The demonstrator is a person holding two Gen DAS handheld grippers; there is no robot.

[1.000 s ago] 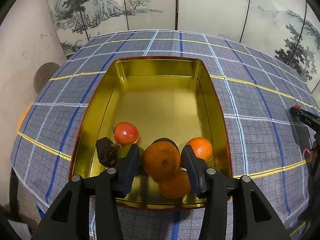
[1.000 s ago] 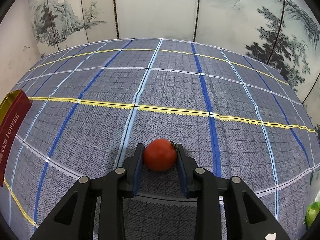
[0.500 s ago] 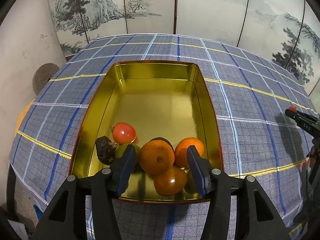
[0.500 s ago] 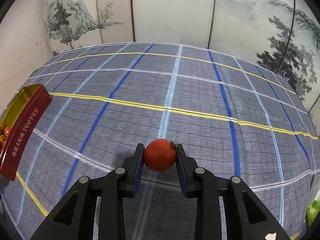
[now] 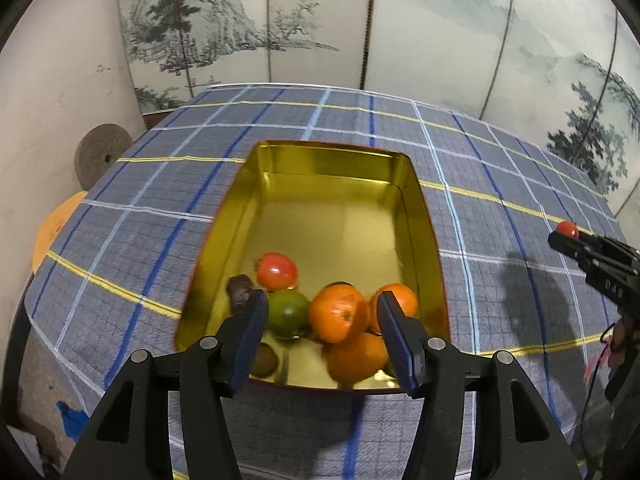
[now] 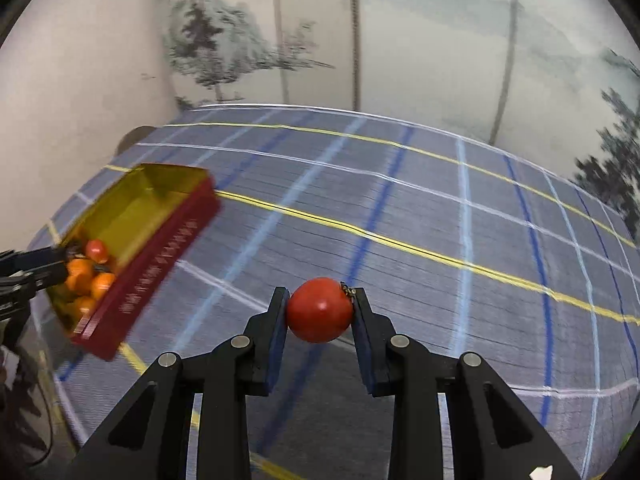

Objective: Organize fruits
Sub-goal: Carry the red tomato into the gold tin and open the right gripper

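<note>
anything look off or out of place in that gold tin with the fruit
One item stands out: a dark, shrivelled lump lies at the left of the tin, beside the red tomato and green fruit. It looks unlike the smooth oranges; what it is, I cannot tell. Nothing has spilled onto the cloth.

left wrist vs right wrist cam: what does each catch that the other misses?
Left wrist only: a green fruit and a dark brown item in the tin, between the open left gripper fingers. Right wrist only: the tin's red outer wall with lettering, and a close look at the red tomato clamped in the right gripper. Both: tin, oranges, checked tablecloth.
</note>
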